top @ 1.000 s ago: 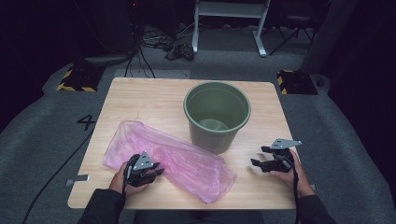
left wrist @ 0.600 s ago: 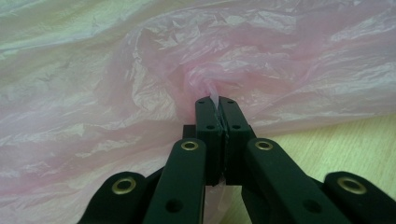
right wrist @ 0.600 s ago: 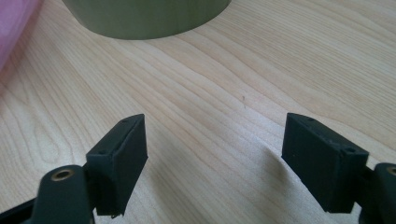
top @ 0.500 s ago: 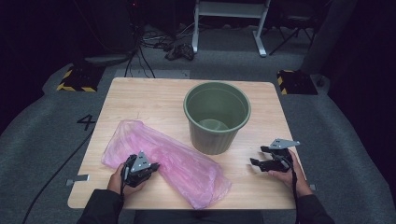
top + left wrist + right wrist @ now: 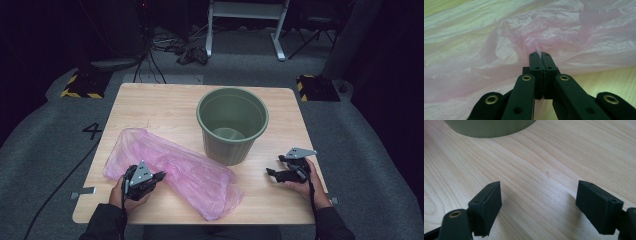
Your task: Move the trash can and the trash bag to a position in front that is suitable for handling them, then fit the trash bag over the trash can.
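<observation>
Your left gripper (image 5: 539, 55) is clamped on a fold of the pink plastic bag (image 5: 190, 175), lying near-left of the green bin (image 5: 232, 125). Expect thin, limp, slippery film; grip gathered folds. Your right gripper (image 5: 537, 202) is wide open, holding nothing

Bag (image 5: 175, 170): thin pink plastic film, translucent, crinkled, faintly glossy. Bin (image 5: 232, 125): olive-green plastic, matt, smooth inside with a ribbed outer wall. Table (image 5: 150, 110): pale wood-grain top, smooth, low sheen; floor (image 5: 45, 135): grey carpet, rough.
</observation>
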A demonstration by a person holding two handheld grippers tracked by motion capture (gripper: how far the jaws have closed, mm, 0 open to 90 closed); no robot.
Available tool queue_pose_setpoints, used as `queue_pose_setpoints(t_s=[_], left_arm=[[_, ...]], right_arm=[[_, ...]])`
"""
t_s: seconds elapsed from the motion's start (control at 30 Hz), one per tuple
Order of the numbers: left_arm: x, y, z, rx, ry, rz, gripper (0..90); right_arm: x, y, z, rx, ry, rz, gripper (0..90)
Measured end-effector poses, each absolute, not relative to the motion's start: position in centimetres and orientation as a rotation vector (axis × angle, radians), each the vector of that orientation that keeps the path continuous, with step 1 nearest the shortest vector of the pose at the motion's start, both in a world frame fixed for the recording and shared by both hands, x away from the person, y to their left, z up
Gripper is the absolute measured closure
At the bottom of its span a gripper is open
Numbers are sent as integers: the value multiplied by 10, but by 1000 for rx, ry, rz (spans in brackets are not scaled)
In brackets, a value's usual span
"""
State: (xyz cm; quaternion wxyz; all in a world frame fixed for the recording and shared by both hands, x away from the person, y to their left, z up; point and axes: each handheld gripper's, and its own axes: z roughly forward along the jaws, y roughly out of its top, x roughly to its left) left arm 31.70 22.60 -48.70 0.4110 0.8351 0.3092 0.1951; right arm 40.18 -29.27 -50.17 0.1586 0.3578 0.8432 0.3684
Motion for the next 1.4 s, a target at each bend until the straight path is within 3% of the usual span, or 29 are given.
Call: queue_pose_setpoints(t_s=[0.47,1.4], left_arm=[[312,229,-480,2069,774,519,893],[301,254,-429,1816,755,628,894]], right_arm=[[402,-292,-502,1030,2404,1054,199],[401,-293,-503,1039,2391,1060,199]])
